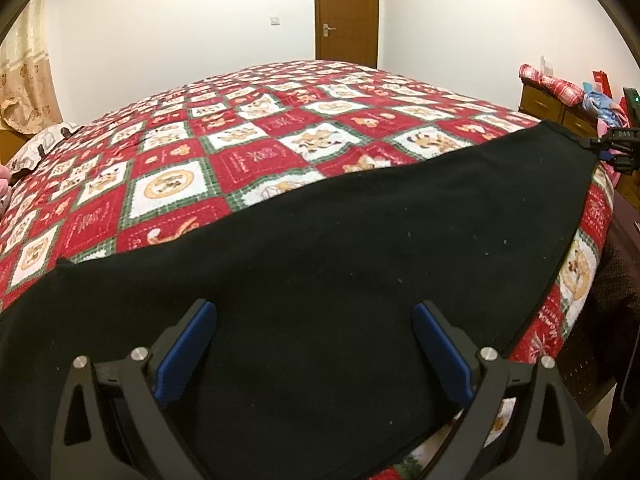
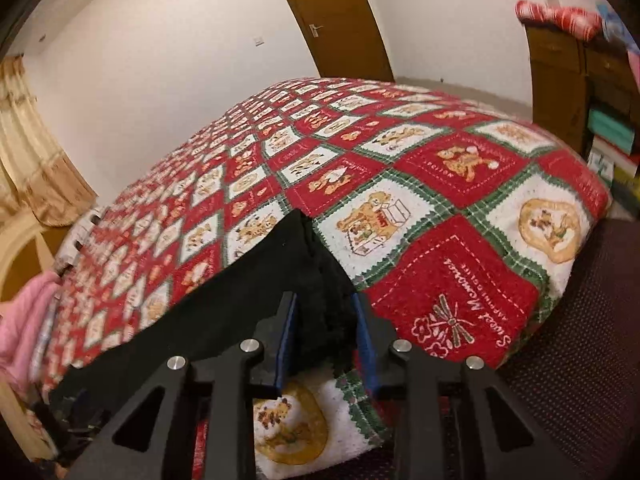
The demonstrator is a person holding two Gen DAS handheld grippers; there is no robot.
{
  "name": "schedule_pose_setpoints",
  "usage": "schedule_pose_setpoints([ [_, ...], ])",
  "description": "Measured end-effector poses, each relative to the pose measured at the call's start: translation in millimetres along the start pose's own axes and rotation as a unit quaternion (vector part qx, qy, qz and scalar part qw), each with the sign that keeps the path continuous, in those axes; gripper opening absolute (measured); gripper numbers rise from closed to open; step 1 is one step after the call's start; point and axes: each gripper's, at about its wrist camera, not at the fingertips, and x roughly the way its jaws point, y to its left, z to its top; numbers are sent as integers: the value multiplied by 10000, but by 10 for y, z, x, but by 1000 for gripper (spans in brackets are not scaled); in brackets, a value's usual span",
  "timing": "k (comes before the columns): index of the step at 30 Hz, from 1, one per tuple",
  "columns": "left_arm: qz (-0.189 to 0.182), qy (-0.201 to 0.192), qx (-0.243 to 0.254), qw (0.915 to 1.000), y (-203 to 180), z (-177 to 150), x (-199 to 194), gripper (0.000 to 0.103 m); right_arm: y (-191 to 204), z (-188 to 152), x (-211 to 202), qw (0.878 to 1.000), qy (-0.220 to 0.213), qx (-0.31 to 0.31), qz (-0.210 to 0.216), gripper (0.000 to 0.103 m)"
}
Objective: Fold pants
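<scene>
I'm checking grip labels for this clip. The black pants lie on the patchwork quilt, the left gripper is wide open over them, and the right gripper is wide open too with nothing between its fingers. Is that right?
Not quite. The right gripper is not wide open and empty: the right wrist view shows its jaws narrowed around the bunched end of the black pants. The rest holds: the pants lie on the patchwork quilt, and the left gripper is wide open over them.

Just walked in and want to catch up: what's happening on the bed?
A person is folding black pants spread across a red patchwork quilt. The right hand-held gripper has bunched cloth at one end of the pants between its fingers. The left hand-held gripper hangs wide open over the other part, gripping nothing.
</scene>
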Motion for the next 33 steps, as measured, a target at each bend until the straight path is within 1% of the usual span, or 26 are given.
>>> schedule_pose_setpoints([
  [2, -2, 0, -4, 10000, 0, -1, 0, 101, -81, 44, -28, 9993, 89, 216, 276, 31],
  [3, 1, -2, -4, 10000, -1, -1, 1, 101, -132, 68, -52, 9986, 130, 328, 397, 34],
  [5, 6, -4, 0, 10000, 0, -1, 1, 101, -204, 96, -99, 9976, 116, 492, 464, 42],
  [9, 12, -4, -3, 10000, 4, -4, -2, 101, -266, 123, -145, 9965, 230, 630, 502, 42],
  [14, 2, -4, -3, 10000, 8, -7, -2, 101, -128, 50, -18, 9958, 484, 447, 640, 42],
  [17, -10, -9, -13, 10000, 6, -8, -5, 101, -52, -5, 42, 9980, 276, 239, 512, 42],
  [19, -28, -16, -35, 10000, 7, -7, -14, 101, -48, -9, 50, 9982, 200, 202, 523, 42],
  [20, -32, -16, -49, 10000, 11, -2, -22, 101, -62, -9, 45, 9981, 167, 215, 548, 40],
  [21, -30, -13, -68, 10000, 18, 1, -33, 101, -71, -9, 39, 9981, 140, 229, 555, 36],
  [22, -22, -9, -104, 9999, 31, 3, -48, 101, -76, -12, 34, 9985, 103, 205, 503, 21],
  [23, -9, -9, -158, 9999, 50, 4, -69, 101, -74, -15, 32, 9987, 78, 163, 487, 17],
  [25, 24, -24, -272, 9996, 109, -7, -120, 101, -60, -14, 15, 9985, 1, 133, 527, 13],
  [29, 288, -135, -482, 9983, 293, -63, -239, 101, 52, -12, -71, 9980, -229, -90, 581, 12],
  [33, 518, -156, -724, 9959, 488, -132, -316, 101, 241, -39, -153, 9965, -440, -397, 593, 12],
])
